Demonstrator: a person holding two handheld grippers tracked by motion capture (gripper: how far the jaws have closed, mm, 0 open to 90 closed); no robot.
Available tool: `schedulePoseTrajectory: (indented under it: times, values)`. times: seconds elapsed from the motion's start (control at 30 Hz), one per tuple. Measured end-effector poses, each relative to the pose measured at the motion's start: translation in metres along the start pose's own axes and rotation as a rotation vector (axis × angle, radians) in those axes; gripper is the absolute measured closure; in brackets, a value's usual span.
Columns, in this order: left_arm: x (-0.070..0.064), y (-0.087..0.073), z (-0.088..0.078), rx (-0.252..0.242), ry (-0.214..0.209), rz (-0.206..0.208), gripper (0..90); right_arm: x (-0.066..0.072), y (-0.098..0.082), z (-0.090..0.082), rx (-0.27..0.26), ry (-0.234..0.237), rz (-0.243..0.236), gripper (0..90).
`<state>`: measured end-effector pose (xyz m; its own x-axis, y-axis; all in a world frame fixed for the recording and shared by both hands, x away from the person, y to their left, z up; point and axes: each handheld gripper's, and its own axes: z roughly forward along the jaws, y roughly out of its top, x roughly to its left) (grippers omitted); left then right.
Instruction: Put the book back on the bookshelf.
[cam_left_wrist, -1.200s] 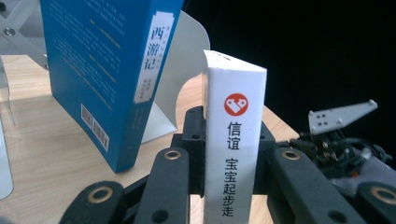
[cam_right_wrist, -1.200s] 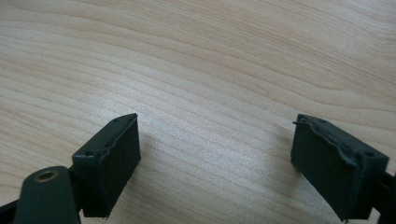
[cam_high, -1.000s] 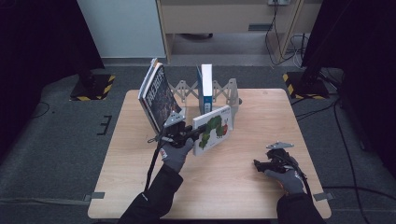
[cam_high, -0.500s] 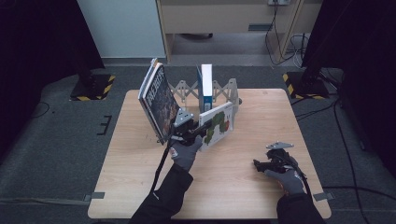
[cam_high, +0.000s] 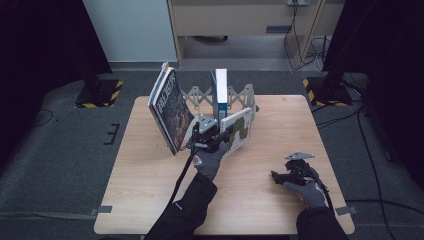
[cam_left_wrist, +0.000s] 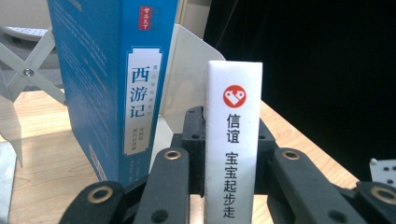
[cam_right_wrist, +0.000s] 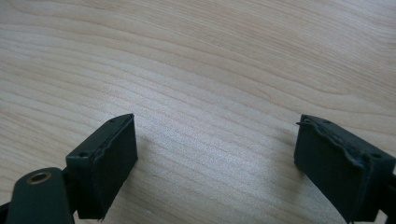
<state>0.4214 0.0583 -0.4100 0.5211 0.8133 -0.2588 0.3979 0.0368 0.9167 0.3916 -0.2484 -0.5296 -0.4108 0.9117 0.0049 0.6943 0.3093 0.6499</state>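
With your left gripper (cam_high: 216, 136) clamped on the white-spined book (cam_left_wrist: 232, 144), just at 5 o'clock of the upright blue book (cam_left_wrist: 112, 79) in the folding rack (cam_high: 239, 96), keep its spine vertical and slide it in beside the blue book, while your right gripper (cam_right_wrist: 215, 163) rests unclenched on the table (cam_high: 150, 170).

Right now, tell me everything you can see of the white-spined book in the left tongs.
The book is thin, with a white spine bearing a red round logo and black Chinese characters; its cover is white with green and red artwork. It stands spine-up and tilted, clamped across its thickness by the left tongs, above the table. It sits just right of the upright blue book, in front of a white rack divider. Whether it touches either I cannot tell.
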Motion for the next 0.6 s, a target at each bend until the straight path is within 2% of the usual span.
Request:
schedulePoseTrajectory:
  times: [0.27,0.37,0.5,0.6]
  values:
    - [0.002,-0.002,0.008,-0.01,0.025,-0.007,74.1,0.0,0.0,0.0,0.0,0.002,-0.002,13.3]
    - [0.001,-0.002,0.012,-0.009,0.033,-0.001,74.1,0.0,0.0,0.0,-0.001,0.003,-0.003,13.3]
    - [-0.004,-0.003,0.018,-0.009,0.049,0.028,74.1,0.0,0.0,0.001,-0.002,0.004,-0.004,13.2]
    - [-0.006,-0.004,0.022,-0.006,0.051,0.031,74.1,0.0,0.0,0.001,-0.002,0.004,-0.004,13.3]
